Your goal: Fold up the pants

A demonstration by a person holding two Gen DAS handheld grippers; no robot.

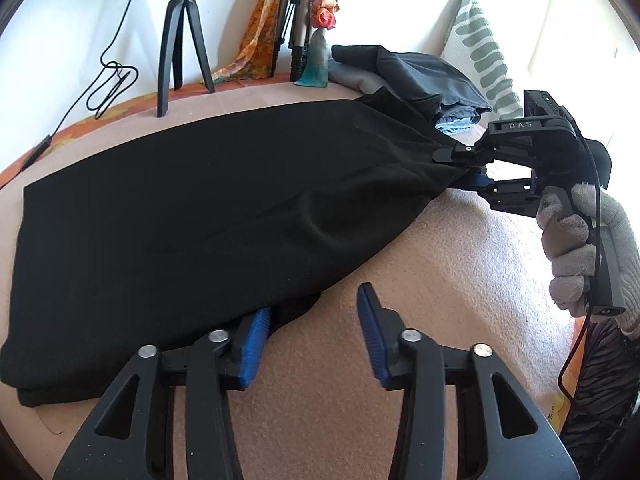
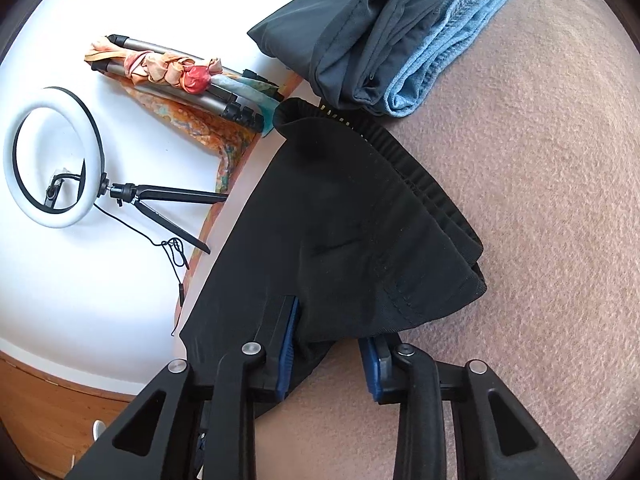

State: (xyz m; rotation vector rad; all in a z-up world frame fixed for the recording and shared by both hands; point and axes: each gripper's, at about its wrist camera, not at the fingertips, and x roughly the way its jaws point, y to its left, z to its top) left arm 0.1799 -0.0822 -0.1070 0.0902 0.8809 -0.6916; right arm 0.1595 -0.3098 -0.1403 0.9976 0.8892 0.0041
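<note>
Black pants (image 1: 192,200) lie spread across a pinkish-beige blanket (image 1: 460,248). My left gripper (image 1: 312,320) is open; its left pad sits at the pants' near edge, the right pad over bare blanket. In the left wrist view my right gripper (image 1: 460,168), held by a gloved hand, has its jaws around the bunched right end of the pants, lifted slightly. In the right wrist view the right gripper (image 2: 332,344) stands with its pads wide apart around a fold of the pants (image 2: 340,240) near the elastic waistband (image 2: 420,172); no firm pinch shows.
A stack of folded grey and light-blue garments (image 2: 400,40) lies beyond the pants. A ring light on a small tripod (image 1: 182,40), its cable, a second tripod with a colourful scarf (image 1: 324,0) and a patterned pillow (image 1: 480,48) stand at the back.
</note>
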